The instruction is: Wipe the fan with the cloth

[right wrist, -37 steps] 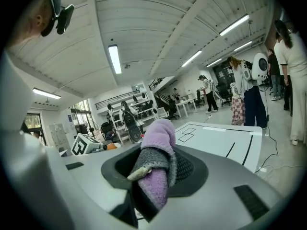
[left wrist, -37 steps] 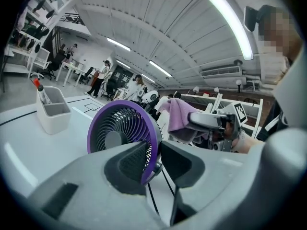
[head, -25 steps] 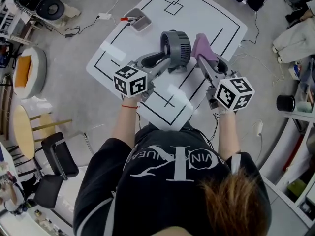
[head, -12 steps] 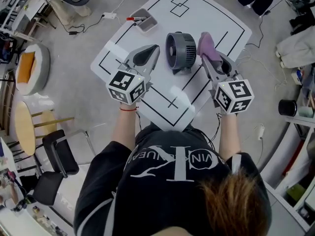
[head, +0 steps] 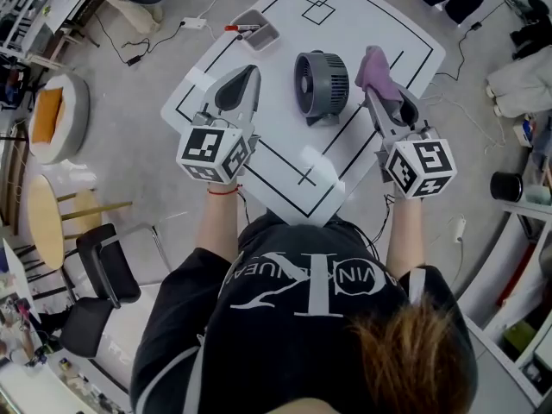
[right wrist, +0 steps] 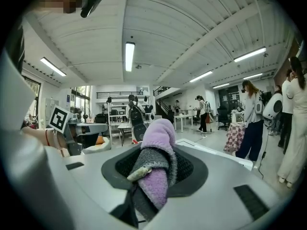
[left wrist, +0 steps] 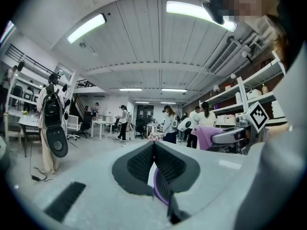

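The grey fan [head: 321, 83] stands upright on the white table [head: 392, 20], between my two grippers, and neither touches it. My left gripper [head: 249, 71] hangs to the fan's left above the table, its jaws shut with nothing between them; in the left gripper view its pads [left wrist: 154, 153] meet. To the fan's right, my right gripper [head: 374, 83] is shut on the purple cloth [head: 375, 64]. The cloth [right wrist: 158, 157] bulges out of the jaws and hides the fingertips.
A grey tray [head: 259, 33] with a red pen sits at the table's far left corner. Cables [head: 147, 46], a round cushion [head: 52, 119], a stool [head: 43, 222] and a black chair [head: 99, 274] stand on the floor to the left. Several people stand far off.
My left gripper has come off the fan's base, risen and swung to the left, and its jaws have shut empty. The fan now stands free. The right gripper has barely shifted.
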Available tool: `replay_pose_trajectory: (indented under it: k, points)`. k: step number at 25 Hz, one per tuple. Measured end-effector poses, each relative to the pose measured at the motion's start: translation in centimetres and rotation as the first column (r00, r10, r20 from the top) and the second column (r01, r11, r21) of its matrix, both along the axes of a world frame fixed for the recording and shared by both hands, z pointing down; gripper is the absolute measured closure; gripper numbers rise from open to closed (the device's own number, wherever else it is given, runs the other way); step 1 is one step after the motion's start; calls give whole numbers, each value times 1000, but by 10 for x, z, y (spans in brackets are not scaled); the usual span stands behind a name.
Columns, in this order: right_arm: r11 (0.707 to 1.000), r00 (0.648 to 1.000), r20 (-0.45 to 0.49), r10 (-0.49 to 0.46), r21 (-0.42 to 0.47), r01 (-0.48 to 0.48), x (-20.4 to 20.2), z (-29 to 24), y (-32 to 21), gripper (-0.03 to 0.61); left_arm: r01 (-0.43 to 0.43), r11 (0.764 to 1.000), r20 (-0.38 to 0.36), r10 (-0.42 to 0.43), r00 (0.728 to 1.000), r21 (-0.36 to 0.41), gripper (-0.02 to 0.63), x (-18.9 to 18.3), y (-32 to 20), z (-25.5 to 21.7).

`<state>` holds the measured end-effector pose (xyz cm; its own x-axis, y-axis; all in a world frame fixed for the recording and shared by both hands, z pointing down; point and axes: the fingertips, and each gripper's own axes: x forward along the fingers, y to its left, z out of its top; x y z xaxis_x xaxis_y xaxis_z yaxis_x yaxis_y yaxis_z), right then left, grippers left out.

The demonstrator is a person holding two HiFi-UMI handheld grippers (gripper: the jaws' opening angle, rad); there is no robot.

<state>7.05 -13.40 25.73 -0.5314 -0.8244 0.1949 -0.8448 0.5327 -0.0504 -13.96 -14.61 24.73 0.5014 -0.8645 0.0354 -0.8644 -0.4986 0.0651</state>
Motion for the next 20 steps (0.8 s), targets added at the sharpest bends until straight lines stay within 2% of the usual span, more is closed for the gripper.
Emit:
replay_pose_trajectory:
  k: [7,20]
  points:
    - [1000,1000,-1,9,23,-9,3,-4,0,443,71,997,17,-71,997,11,603,-17,3,2]
    - [1000,1000,-7,12,25,-12,3,-3,0,443,100,995,18,-100,995,16,603,-29,1,0]
